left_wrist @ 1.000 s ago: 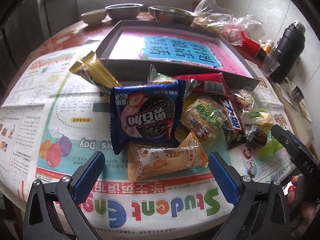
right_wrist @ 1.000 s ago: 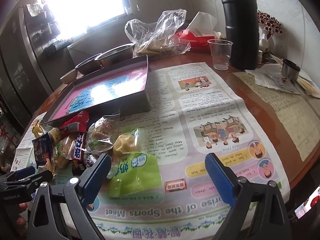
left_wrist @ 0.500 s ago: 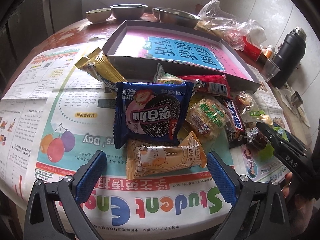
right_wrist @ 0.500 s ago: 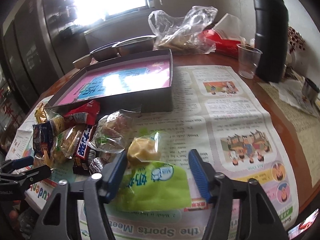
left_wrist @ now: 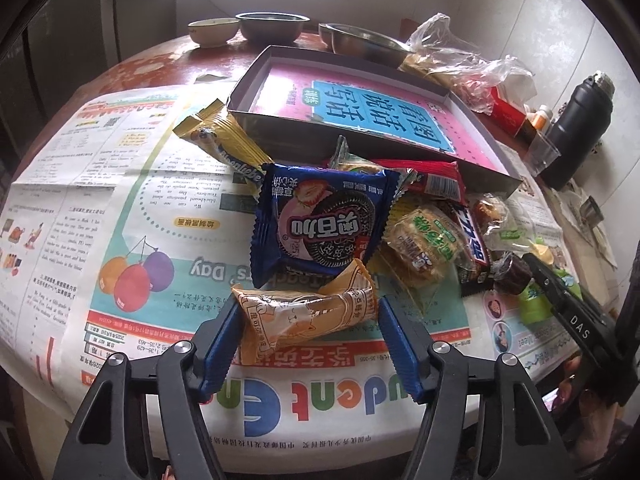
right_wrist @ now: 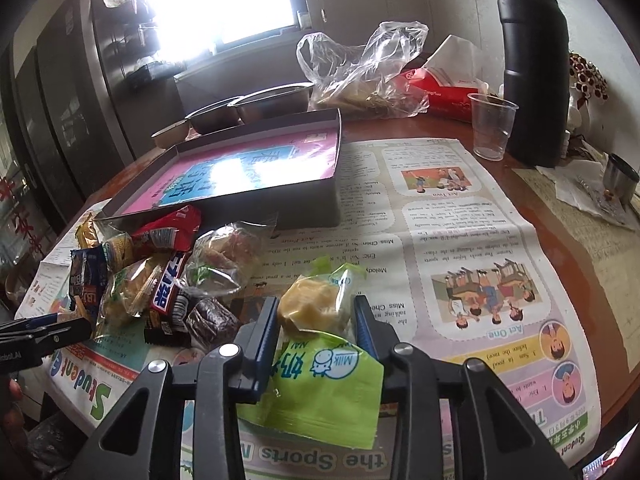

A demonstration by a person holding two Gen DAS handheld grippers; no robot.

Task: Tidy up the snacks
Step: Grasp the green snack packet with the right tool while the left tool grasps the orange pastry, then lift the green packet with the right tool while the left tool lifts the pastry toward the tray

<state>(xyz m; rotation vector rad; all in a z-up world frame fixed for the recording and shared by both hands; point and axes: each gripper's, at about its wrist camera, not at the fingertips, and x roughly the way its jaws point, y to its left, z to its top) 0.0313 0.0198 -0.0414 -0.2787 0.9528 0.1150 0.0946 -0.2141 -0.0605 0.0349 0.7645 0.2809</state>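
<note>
Snacks (left_wrist: 360, 236) lie in a heap on a newspaper (left_wrist: 120, 208) that covers the round table (left_wrist: 160, 60). Upside down, the paper reads "Student" in big letters; the right wrist view also shows "the Sports" and "Act One". A flat grey box (left_wrist: 360, 112) sits just behind the heap, with a pink and blue sheet of big Chinese writing inside.

Only the right wrist view shows the whole tall black flask (right_wrist: 534, 64) and the clear cup (right_wrist: 491, 126) beside it. Only the left wrist view shows the gold stick packs (left_wrist: 218, 136) well.

On top of the heap, a blue cookie pack (left_wrist: 324, 228) shows a black cookie and Chinese words.

A tan snack pack (left_wrist: 308, 316) lies sideways, its long way running from one blue pad to the other. The left gripper (left_wrist: 308, 336) has just been closing, and its pads now touch both ends of the pack.

A green pack (right_wrist: 320, 376) reads "Milk" and holds a yellow cake. It points away from the camera. The right gripper (right_wrist: 316, 328) has just been closing and now squeezes it tight.
</note>
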